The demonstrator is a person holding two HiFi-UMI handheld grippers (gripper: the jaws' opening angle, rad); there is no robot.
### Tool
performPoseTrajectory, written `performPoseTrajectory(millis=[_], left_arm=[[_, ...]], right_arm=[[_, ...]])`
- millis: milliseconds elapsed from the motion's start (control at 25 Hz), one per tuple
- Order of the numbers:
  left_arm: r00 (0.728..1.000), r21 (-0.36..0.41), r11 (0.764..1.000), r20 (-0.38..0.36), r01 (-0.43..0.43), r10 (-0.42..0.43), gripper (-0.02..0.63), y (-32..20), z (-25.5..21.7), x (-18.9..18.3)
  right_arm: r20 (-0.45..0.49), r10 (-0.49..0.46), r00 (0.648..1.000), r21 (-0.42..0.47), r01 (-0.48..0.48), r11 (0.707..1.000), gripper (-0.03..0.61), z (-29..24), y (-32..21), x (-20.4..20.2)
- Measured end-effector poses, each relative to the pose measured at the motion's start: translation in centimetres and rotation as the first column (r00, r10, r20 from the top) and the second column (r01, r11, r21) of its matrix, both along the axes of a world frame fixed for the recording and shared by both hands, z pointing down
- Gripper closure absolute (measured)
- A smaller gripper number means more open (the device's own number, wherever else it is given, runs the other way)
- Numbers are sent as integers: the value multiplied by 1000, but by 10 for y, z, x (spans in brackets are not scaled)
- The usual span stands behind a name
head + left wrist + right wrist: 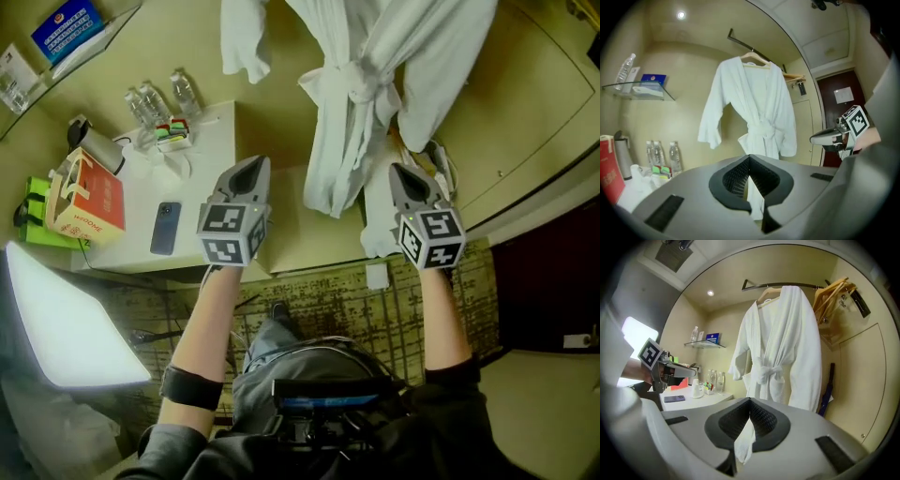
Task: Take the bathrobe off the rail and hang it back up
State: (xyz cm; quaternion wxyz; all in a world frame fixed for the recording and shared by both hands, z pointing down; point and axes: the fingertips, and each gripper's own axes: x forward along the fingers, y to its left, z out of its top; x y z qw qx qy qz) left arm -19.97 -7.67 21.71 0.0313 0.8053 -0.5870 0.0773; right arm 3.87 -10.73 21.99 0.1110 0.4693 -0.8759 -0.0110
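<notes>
Against the wall the bathrobe hangs lengthwise down from the rail; left gripper and right gripper fingers pressed together.

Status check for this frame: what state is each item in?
bathrobe: hanging from the hanger on the rail, belt tied
left gripper: jaws shut, empty
right gripper: jaws shut, empty
water bottles: upright
phone: flat on the counter
spare hangers: on the rail, bare

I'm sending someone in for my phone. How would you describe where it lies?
Left of the hanging white bathrobe stands a white counter. The phone lies flat near its front edge, beside the red carton: the only dark, flat slab there.
</notes>
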Motion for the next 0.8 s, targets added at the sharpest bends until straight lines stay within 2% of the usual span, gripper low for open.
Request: performPoseTrajectory(millis=[200,440,600,800], left_arm=[[994,-66,992,17,107,-106,614,57,41,-5],[982,-107,976,20,189,-188,614,110,68,-14],[974,-115,967,8,228,-229,614,135,75,-30],[971,-127,963,2,237,-239,614,147,80,-31]], right_arm=[[17,-61,998,-84,63,995,560,45,33,16],[41,-86,995,-172,92,981,561,84,69,27],[26,-90,996,-188,93,978,563,94,83,30],[18,-80,997,-191,82,978,565,96,90,37]])
